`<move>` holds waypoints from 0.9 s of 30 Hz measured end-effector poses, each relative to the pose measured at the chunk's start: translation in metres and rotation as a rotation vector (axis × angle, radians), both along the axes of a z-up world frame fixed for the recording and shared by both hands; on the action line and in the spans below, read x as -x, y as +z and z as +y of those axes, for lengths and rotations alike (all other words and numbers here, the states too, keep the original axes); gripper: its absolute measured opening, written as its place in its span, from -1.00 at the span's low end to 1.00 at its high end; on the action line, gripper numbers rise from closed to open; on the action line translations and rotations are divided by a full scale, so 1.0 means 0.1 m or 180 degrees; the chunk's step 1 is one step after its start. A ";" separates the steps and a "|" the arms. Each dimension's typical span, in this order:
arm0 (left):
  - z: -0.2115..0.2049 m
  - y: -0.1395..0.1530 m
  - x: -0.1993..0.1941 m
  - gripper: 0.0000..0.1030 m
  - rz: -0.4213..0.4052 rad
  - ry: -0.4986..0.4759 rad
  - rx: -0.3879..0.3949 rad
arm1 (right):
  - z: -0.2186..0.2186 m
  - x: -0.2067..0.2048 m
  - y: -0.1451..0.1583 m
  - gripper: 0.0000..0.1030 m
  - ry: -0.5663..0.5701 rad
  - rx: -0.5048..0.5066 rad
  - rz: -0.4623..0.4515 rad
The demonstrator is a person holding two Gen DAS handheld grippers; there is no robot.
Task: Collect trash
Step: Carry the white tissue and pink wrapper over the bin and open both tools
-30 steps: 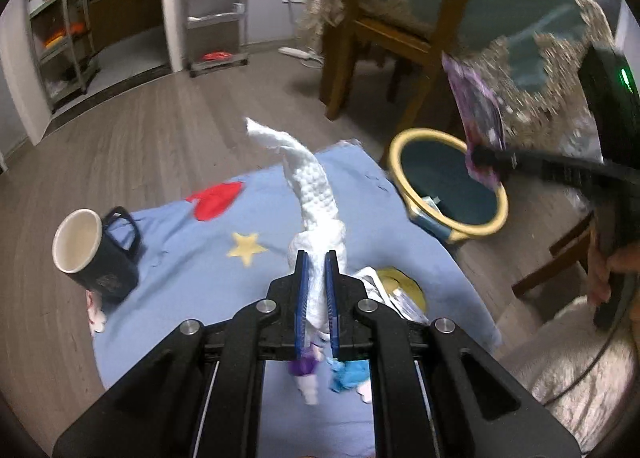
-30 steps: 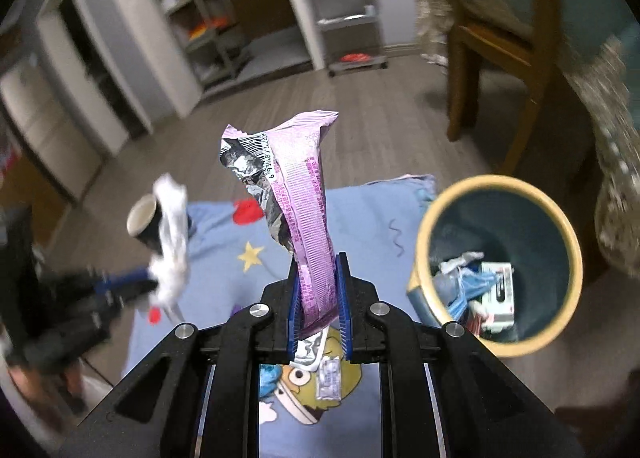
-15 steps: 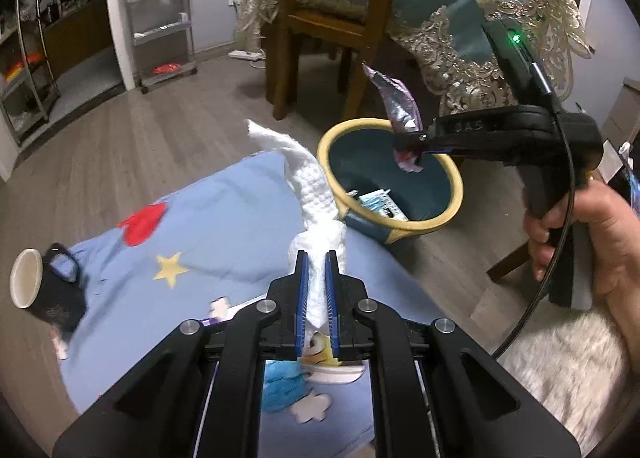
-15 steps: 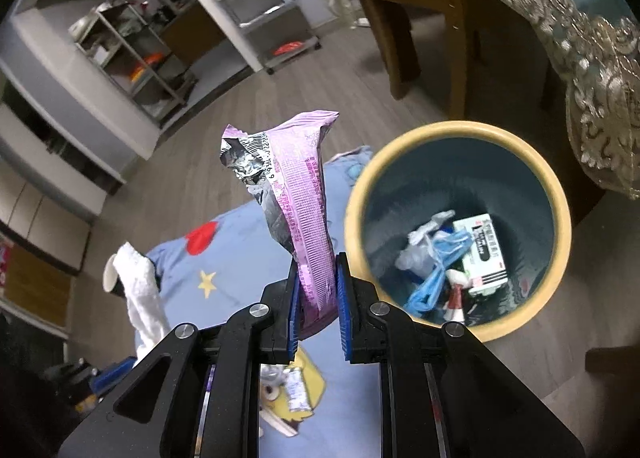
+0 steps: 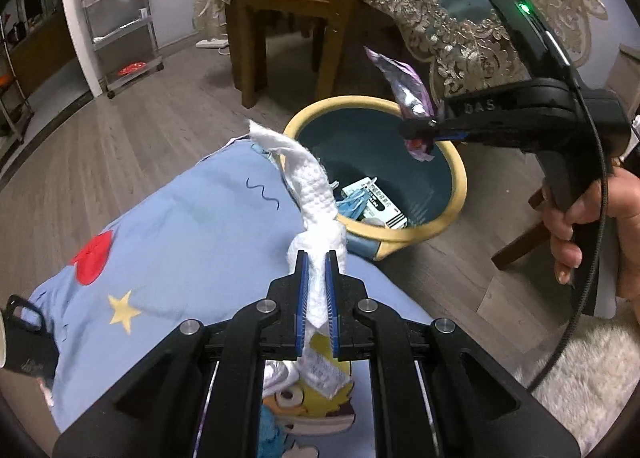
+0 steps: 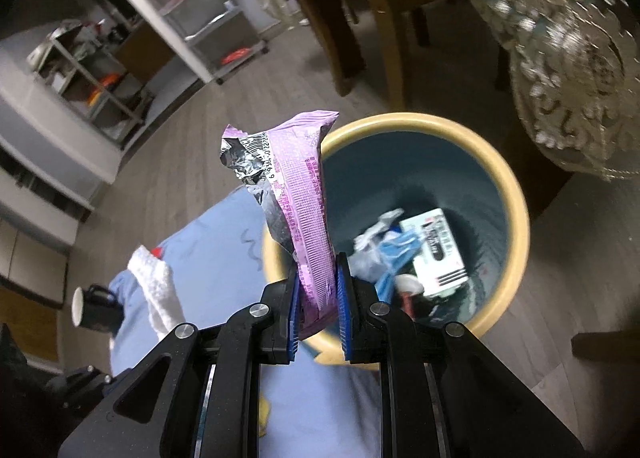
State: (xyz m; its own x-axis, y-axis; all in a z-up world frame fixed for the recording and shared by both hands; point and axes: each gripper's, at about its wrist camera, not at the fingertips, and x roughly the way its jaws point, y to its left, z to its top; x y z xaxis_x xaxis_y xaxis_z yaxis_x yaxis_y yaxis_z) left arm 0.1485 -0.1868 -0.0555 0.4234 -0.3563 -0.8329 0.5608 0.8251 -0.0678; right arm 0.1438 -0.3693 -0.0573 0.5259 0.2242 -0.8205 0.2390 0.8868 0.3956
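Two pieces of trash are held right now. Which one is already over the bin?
The purple wrapper in the right gripper hangs over the bin. The white tissue in the left gripper is above the blue cloth.

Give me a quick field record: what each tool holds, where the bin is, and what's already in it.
left tool: shut on twisted white paper towel, above blue cartoon-print cloth
right tool: shut on crumpled purple foil wrapper, over the bin's near rim
bin: round yellow-rimmed teal wastebasket, on the floor beside the cloth
bin contents: white box, blue and white scraps
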 end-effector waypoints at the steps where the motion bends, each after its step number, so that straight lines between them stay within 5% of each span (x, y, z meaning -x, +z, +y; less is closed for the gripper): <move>1: -0.02 -0.02 -0.04 -0.85 0.0010 -0.0005 0.0012 | -0.04 0.00 -0.01 -0.66 -0.0049 -0.0018 0.0011; 18: -0.77 0.04 -0.50 -0.74 -0.0209 -0.0368 0.0112 | -0.57 0.12 -0.21 -0.65 -0.0704 -0.0289 0.0113; 20: -0.77 0.03 -0.51 -0.51 -0.0231 -0.0340 0.0094 | -0.57 0.13 -0.22 -0.40 -0.0715 -0.0274 0.0121; 22: -0.75 0.02 -0.51 -0.06 -0.0248 -0.0307 0.0086 | -0.58 0.13 -0.21 -0.03 -0.0739 -0.0235 0.0125; 27: -0.55 0.04 -0.45 0.17 -0.0273 -0.0198 0.0103 | -0.52 0.10 -0.16 0.30 -0.0695 -0.0204 0.0052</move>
